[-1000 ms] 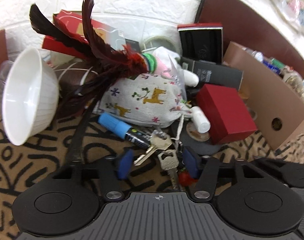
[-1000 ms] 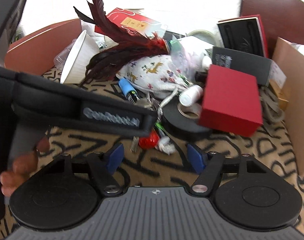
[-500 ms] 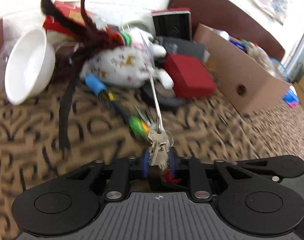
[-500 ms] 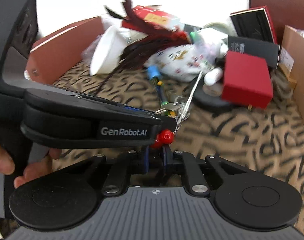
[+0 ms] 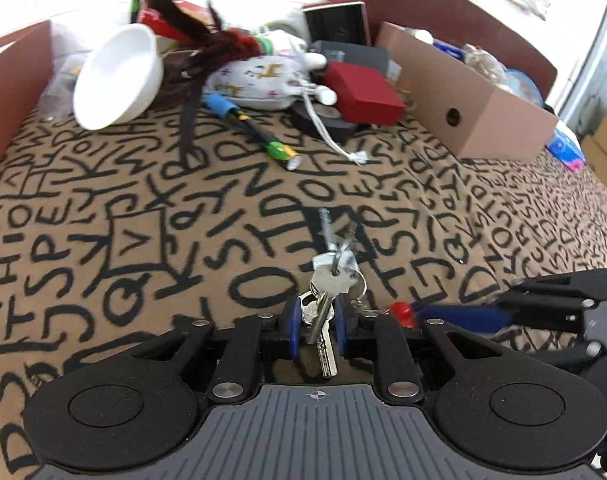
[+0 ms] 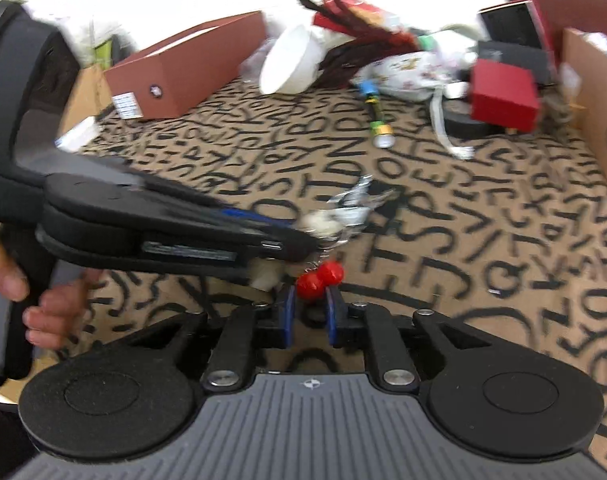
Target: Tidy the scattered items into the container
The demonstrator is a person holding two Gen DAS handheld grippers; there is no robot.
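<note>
My left gripper is shut on a bunch of silver keys and holds it above the patterned cloth. A red charm hangs from the bunch to the right. My right gripper is shut on that red charm, right beside the left gripper. The open cardboard box stands at the far right. A pile of items lies at the back: a white bowl, a feather duster, a printed pouch, a red box, a blue-capped pen.
A brown box lies at the left, its side also showing in the left wrist view. A black tape roll sits under the red box. The pouch's white cord trails onto the cloth.
Both grippers closed, the left on the keys and the right on the red charm. They pulled the bunch back from the pile, which now lies far off; the pouch cord slid free.
</note>
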